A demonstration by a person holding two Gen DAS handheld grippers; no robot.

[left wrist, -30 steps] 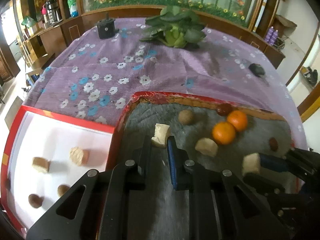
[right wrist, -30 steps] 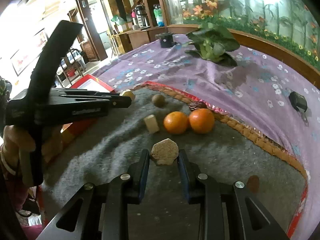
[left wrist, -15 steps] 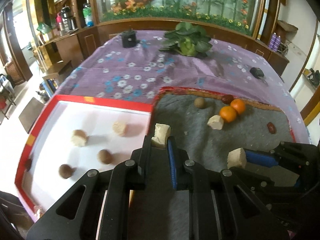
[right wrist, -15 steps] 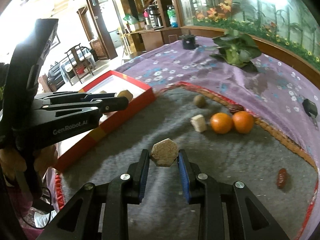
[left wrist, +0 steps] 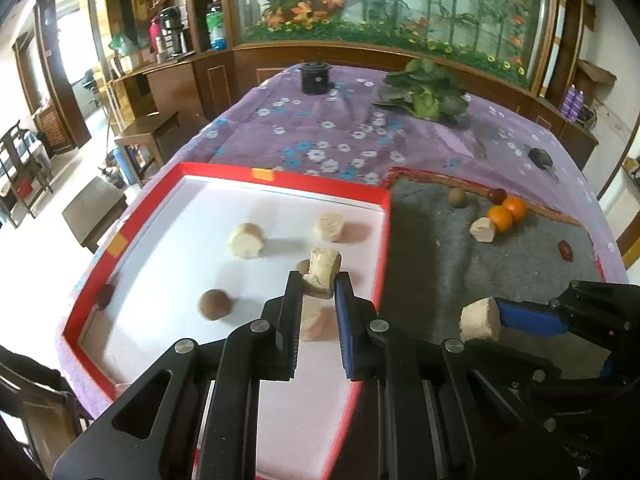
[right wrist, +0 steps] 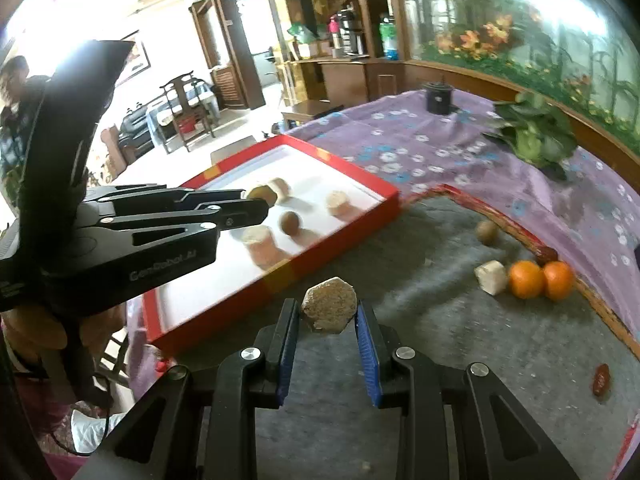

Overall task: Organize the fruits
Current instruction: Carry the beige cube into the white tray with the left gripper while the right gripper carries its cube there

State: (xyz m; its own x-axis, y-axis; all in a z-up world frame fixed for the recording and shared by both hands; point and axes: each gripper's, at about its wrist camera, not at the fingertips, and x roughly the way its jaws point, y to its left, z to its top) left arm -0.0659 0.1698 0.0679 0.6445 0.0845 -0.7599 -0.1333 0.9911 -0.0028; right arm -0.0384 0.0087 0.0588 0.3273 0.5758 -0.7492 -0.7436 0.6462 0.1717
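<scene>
My left gripper (left wrist: 318, 282) is shut on a beige fruit chunk (left wrist: 322, 270) and holds it above the white, red-rimmed tray (left wrist: 280, 178). The tray holds several beige chunks (left wrist: 246, 240) and brown round fruits (left wrist: 215, 304). My right gripper (right wrist: 328, 314) is shut on a hexagonal beige chunk (right wrist: 329, 310) above the grey mat (right wrist: 460, 340), near the tray's edge (right wrist: 280, 276). On the mat lie two oranges (left wrist: 506, 212), a beige chunk (left wrist: 483, 229), a brown round fruit (left wrist: 457, 197) and red dates (left wrist: 565, 250).
The purple flowered tablecloth (left wrist: 320, 136) carries a leafy green vegetable (left wrist: 424, 94), a black pot (left wrist: 315, 77) and a small dark object (left wrist: 540, 157). Wooden cabinets and chairs stand beyond the table's left edge.
Both grippers have moved left with their chunks. My left gripper went from over the grey mat to over the white tray. My right gripper now sits near the tray's edge.
</scene>
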